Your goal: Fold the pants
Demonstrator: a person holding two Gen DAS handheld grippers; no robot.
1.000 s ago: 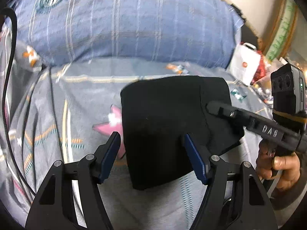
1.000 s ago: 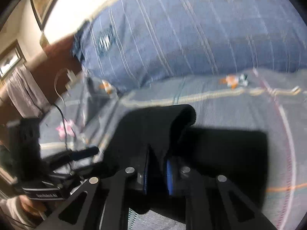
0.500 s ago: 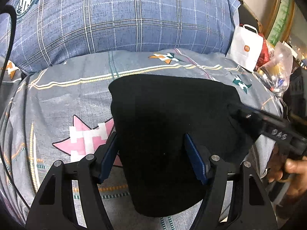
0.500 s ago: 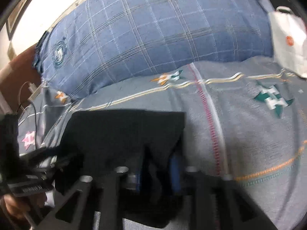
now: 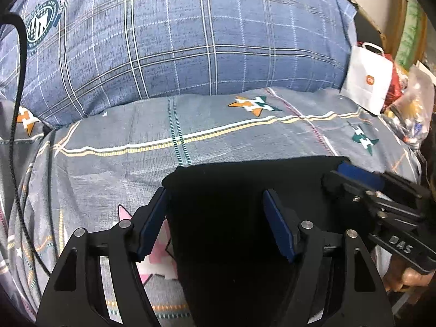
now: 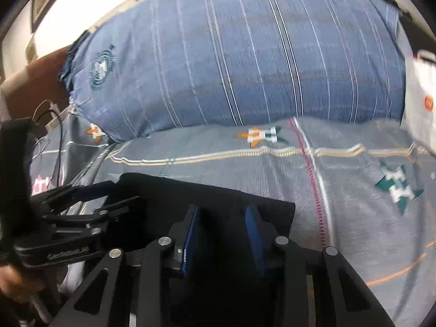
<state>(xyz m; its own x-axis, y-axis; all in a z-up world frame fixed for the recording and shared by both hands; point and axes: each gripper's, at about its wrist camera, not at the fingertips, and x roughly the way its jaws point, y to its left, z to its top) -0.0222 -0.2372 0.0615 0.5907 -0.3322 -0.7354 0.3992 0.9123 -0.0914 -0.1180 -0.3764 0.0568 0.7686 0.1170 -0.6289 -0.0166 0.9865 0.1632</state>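
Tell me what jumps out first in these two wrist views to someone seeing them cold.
The folded black pants dominate the foreground, lying flat on the grey patterned bedsheet. The left gripper and the right gripper both sit over them with jaws parted. Behind, a big blue plaid pillow fills the top of each view, with a white paper bag at its right end.

Bed sheet (image 5: pixel 245 141) grey with star prints and stripe lines, big blue plaid pillow (image 5: pixel 177 41) with round crest along the bed's far edge, white paper bag (image 5: pixel 366 81) plus clutter in clear plastic bags (image 5: pixel 411 109) at far right corner, black cable (image 5: pixel 16 136) down the left edge.
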